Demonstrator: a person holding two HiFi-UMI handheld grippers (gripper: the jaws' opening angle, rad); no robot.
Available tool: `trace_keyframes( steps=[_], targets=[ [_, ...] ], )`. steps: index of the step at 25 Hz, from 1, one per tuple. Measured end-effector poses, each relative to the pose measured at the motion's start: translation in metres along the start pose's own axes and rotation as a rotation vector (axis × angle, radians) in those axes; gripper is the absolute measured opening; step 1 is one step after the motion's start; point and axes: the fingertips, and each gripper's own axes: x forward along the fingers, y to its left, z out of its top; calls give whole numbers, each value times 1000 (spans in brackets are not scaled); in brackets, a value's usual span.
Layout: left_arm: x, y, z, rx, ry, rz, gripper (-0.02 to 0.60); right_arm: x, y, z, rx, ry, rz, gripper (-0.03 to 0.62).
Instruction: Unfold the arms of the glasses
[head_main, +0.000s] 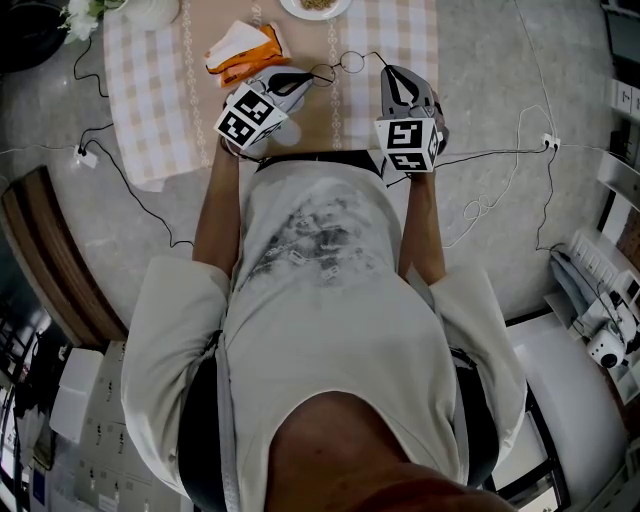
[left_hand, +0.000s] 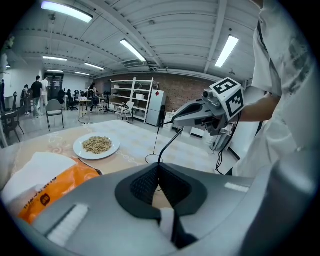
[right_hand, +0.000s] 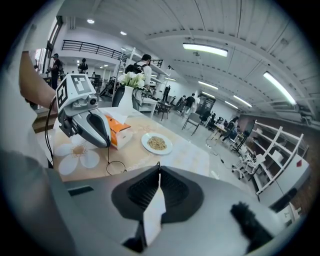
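Head view: the glasses hang above the table just short of the plate, which the top edge cuts off. Their wire is too thin to trace.

Left gripper view: the left gripper is clenched on the frame, and one arm runs up to the right gripper.

Right gripper view: its jaws are pressed onto the arm's end, of which only a sliver shows.

Head view looks down; both gripper views share the plate.
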Motion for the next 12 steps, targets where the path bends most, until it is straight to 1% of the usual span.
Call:
trace_keyframes(
  steps=[12],
  targets=[
    [-2, 4, 2, -2, -13, 24, 11, -1, -2, -4, 16, 5, -13, 20]
  ],
)
